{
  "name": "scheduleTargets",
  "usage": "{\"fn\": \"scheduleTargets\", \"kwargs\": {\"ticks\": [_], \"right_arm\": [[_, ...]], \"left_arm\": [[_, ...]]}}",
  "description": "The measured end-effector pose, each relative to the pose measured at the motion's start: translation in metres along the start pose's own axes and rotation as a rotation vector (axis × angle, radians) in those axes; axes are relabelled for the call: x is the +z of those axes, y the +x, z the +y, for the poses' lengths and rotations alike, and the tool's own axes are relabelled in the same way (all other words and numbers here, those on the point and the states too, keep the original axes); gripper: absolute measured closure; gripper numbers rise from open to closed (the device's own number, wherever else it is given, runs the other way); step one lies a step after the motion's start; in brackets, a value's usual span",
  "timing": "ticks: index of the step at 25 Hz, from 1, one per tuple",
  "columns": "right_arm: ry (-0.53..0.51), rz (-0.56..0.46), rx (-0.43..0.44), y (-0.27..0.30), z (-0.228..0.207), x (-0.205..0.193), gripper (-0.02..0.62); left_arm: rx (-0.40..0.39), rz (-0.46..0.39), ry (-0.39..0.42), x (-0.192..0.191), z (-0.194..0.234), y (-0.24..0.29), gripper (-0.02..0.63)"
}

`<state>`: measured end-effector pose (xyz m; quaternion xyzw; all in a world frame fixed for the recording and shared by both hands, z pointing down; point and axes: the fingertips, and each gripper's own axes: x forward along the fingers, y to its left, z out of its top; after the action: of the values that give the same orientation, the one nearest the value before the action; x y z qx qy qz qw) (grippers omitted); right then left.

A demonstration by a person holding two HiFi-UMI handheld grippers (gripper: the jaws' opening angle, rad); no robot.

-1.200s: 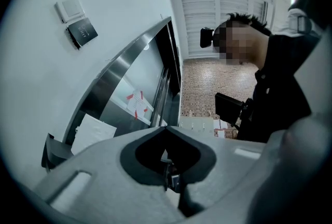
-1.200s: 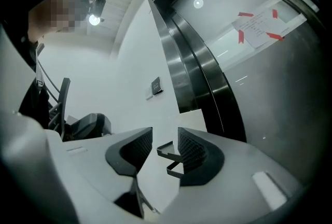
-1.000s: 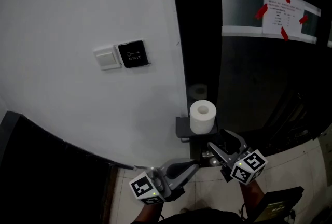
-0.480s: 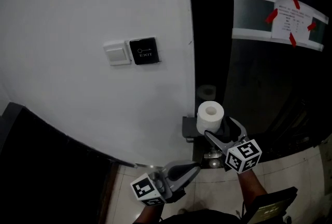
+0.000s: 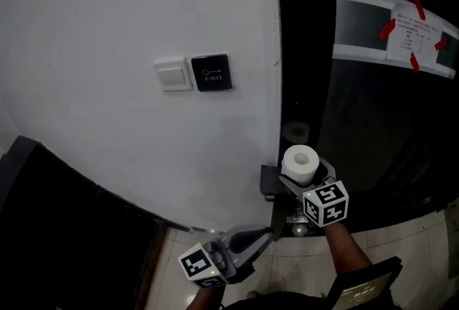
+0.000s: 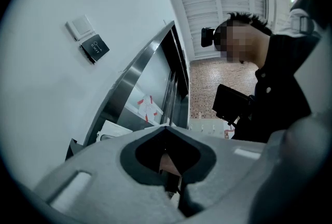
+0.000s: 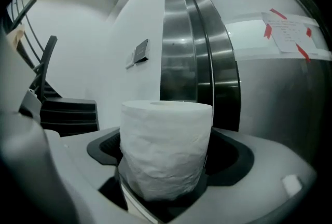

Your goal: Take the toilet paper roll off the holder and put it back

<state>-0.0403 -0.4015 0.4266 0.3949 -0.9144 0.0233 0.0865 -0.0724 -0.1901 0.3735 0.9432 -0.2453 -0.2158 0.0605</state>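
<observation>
White wall [image 5: 107, 29] with a switch [image 5: 173, 75] and exit button [image 5: 212, 73], and a dark glass door [image 5: 373, 129] along its right edge. Head view: the toilet paper roll [image 5: 300, 163] stood upright on the holder [image 5: 268, 179] (a dark bracket at the wall's right edge). The right gripper [image 5: 307, 183] sat around it and the left gripper [image 5: 267, 235] was lower, clear of the roll. Left gripper view: jaws together, nothing between them. Right gripper view: jaws had just been opening and stood wide, with the roll between them, not squeezed.
</observation>
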Motion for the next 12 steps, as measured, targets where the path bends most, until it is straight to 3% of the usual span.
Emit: {"fn": "scheduleTargets", "kwargs": {"ticks": [6, 12], "right_arm": [[-0.022, -0.005, -0.005, 0.002, -0.002, 0.0, 0.141], [-0.006, -0.077, -0.01, -0.031, -0.003, 0.019, 0.146]], "left_arm": [[0.015, -0.014, -0.019, 0.003, 0.004, -0.004, 0.606], [0.012, 0.016, -0.004, -0.002, 0.004, -0.002, 0.606]]}}
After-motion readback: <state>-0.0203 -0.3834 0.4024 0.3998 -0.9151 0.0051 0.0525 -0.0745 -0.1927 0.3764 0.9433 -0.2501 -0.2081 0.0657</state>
